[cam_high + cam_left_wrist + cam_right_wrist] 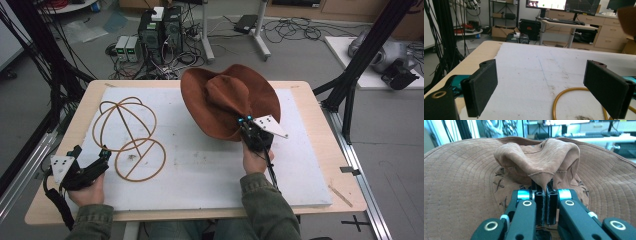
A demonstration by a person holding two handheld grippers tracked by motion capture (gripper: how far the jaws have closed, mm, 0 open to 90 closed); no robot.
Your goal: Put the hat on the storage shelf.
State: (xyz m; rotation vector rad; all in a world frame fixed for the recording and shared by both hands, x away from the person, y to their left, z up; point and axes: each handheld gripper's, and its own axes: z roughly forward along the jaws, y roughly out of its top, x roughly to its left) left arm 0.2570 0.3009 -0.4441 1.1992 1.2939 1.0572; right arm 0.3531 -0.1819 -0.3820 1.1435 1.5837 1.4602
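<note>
The brown hat (227,100) is hanging tilted over the far right part of the white foam board (210,170), to the right of the wire hat stand (131,135) and apart from it. The right gripper (246,125) is pinching a fold of the hat's crown; in the right gripper view the jaws are standing closed tight together with a ridge of brown fabric (541,170) pressed between the pads, the brim (456,182) spreading wide on both sides behind. The crown is looking crumpled and pulled up toward the pinch. The person's right hand (255,160) is gripping the tool just to the right of the stand's nearer ring, a green sleeve (265,205) trailing back to the near edge of the board.

The wire hat stand is lying on its side on the left half of the board: a domed cage of hoops at the far end, a flat ring (140,160) at the near end. The left gripper (102,155) is sitting just left of that flat ring, its jaws standing wide apart with nothing between them. In the left gripper view a curve of the yellowish ring (566,93) is lying on the board between the two black pads (482,87), touching neither. The left hand (87,192) is resting at the board's near left corner, below the stand.
</note>
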